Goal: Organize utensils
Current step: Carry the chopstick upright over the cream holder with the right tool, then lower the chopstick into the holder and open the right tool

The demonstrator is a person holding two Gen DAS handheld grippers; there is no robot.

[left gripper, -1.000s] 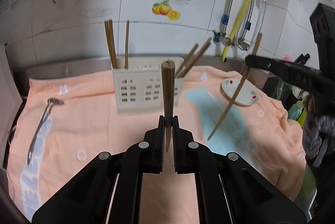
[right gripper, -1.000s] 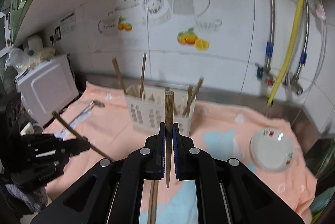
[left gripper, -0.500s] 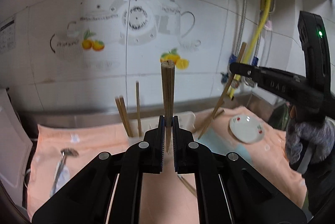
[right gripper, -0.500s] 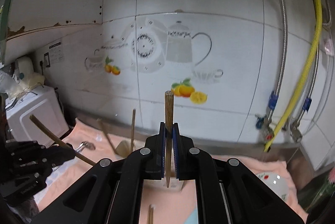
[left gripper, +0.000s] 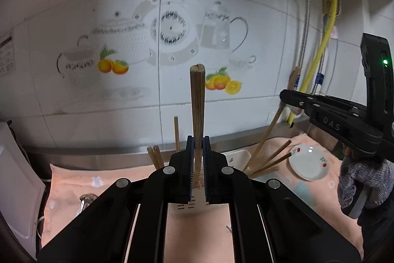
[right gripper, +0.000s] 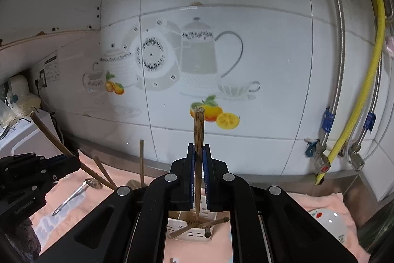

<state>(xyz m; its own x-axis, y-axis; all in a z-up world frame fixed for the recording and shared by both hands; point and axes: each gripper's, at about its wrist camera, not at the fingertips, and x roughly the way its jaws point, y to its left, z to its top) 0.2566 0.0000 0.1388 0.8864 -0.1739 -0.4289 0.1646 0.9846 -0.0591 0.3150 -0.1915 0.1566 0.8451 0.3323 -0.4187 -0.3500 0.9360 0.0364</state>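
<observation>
My left gripper (left gripper: 197, 169) is shut on a wooden chopstick (left gripper: 197, 100) that stands upright between its jaws. My right gripper (right gripper: 199, 174) is shut on another wooden chopstick (right gripper: 198, 130), whose lower tip hangs just above the white slotted utensil holder (right gripper: 192, 232). The holder also shows in the left wrist view (left gripper: 237, 156), mostly hidden behind my jaws, with several chopsticks (left gripper: 269, 161) leaning in it. The right gripper (left gripper: 327, 115) shows at the right of the left view. The left gripper (right gripper: 32, 177) shows at the left of the right view.
The holder stands on a peach towel (left gripper: 66, 184) on the counter. A metal spoon (right gripper: 73, 196) lies on the towel at the left. A small white dish (left gripper: 309, 164) sits at the right. A tiled wall (right gripper: 172, 4) with a yellow hose (right gripper: 367, 81) rises behind.
Both grippers have lifted and tilted up, each keeping its chopstick. They have come over the holder, which now sits low in both views beneath the jaws.
</observation>
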